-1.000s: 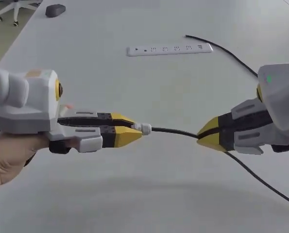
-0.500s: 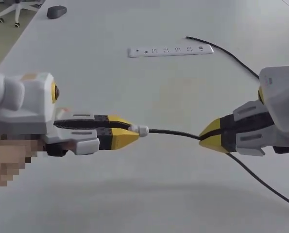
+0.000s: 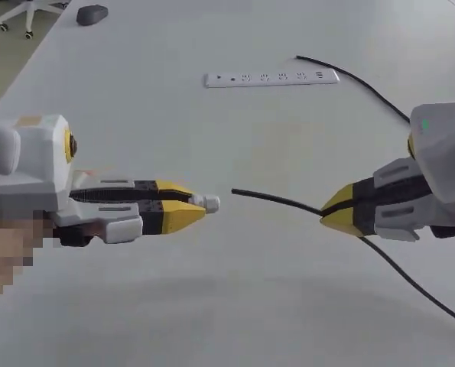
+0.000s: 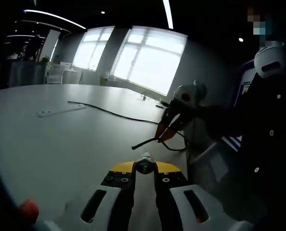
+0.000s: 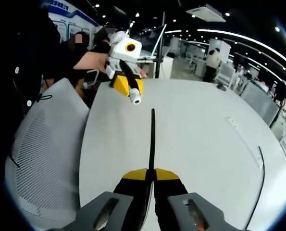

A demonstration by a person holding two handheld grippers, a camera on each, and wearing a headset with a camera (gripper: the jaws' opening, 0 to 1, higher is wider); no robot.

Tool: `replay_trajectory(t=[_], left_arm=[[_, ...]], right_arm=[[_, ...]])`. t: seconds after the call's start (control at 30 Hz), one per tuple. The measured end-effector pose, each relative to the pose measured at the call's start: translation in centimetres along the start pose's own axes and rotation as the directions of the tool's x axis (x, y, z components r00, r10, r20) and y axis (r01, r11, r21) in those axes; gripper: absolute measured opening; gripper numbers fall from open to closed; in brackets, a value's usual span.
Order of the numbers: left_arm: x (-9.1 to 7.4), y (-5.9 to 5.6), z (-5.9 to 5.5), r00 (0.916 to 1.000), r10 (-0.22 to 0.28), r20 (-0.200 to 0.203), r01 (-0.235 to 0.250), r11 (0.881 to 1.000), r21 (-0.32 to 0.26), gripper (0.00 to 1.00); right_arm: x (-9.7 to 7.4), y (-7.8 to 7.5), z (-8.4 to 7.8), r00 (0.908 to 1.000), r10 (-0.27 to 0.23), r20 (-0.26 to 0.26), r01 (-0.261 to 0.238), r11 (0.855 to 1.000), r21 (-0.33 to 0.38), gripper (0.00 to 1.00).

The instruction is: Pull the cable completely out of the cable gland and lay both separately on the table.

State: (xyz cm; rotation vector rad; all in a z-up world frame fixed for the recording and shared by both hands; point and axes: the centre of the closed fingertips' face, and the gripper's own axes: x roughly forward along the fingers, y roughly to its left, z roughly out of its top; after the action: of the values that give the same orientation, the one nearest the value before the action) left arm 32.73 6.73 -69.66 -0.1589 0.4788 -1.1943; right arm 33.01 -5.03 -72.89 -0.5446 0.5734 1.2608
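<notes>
head view, cable (image 3: pixel 277 201) now pulled free, left tool (image 3: pixel 203 207) clamped on cable gland (image 3: pixel 209 203), right tool (image 3: pixel 324 215) clamped on cable

left gripper (image 3: pixel 202 207) and right gripper (image 3: pixel 326 215) match tbh; chunky white shells, black middles, 2 yellow-tipped jaws each, light grey side plates

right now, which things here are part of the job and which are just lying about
Job: cable gland in the left gripper; cable, clear of the gland, in the right gripper.
Lying about: power strip, mouse, office chair.
</notes>
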Motion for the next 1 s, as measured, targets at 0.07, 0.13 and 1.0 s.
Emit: replay_trajectory(t=[0.07,0.13,1.0], left_arm=[[-0.1,0.1,-0.1,1.0,0.005,0.0,-0.005,1.0,-0.002,0.15],[-0.3,0.1,-0.3,1.0,0.009,0.002,-0.009,1.0,-0.004,0.15],[-2.0,0.9,-1.9,0.9978,0.059,0.03,-0.057,0.997,-0.05,0.15]], right_arm=[[0.4,0.0,0.2,1.0,-0.002,-0.007,0.002,1.0,-0.009,0.0],[0.7,-0.1,0.6,1.0,-0.005,-0.004,0.005,1.0,-0.014,0.0],[6.8,-3.7,5.5,0.9945,-0.092,0.05,0.09,0.995,0.043,0.0]])
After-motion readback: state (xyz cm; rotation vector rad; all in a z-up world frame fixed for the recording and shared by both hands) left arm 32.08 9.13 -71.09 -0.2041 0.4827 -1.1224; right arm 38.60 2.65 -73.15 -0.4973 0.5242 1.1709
